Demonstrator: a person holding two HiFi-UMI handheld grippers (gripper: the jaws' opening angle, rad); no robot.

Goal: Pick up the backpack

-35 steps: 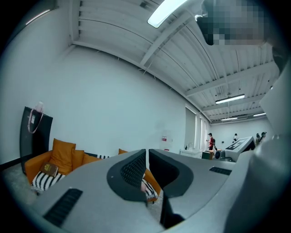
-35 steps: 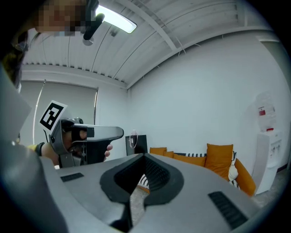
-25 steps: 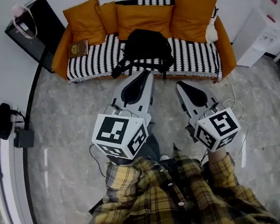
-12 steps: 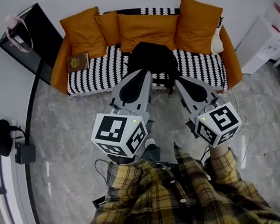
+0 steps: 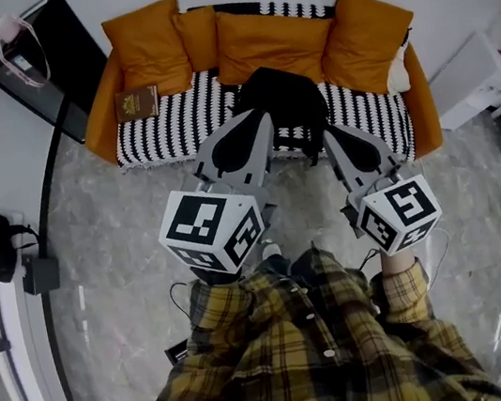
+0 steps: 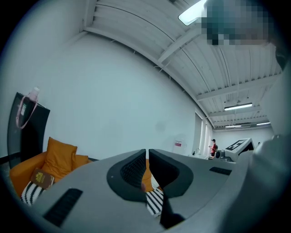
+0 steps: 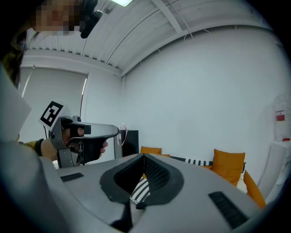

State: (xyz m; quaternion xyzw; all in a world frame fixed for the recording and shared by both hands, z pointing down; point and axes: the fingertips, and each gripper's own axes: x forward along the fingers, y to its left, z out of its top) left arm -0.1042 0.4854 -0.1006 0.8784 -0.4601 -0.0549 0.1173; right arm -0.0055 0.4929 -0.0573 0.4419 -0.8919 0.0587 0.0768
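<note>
Backpack (image 5: 279, 99) first: it is the black one, sitting in the middle of the sofa (image 5: 170, 115) on the striped seat, with its back toward the orange cushions (image 5: 267, 42). It sits near the seat's front edge, so you should be able to reach it from the floor (image 5: 122, 226) where you stand. A small book (image 5: 137, 102) lies on the seat well to its left, far enough away that it shouldn't get in your way.

Your left claw (image 5: 261, 117) points roughly level at the sofa. Seen from your head, its tip overlaps the bag's lower left side, though you are probably short of touching it. Its jaws are pressed together with nothing between them; only the striped seat and a cushion show beyond. Your right claw (image 5: 327, 130) is held alongside, aimed at the bag's lower right and tipped slightly downward. Its jaws are also together and empty.

Holding both claws side by side like this frames the bag from either flank, which suits a two-handed lift. This looks like the approach, and the pickup has not yet begun. You will need to spread the jaws before either claw can take a strap or the top.
</note>
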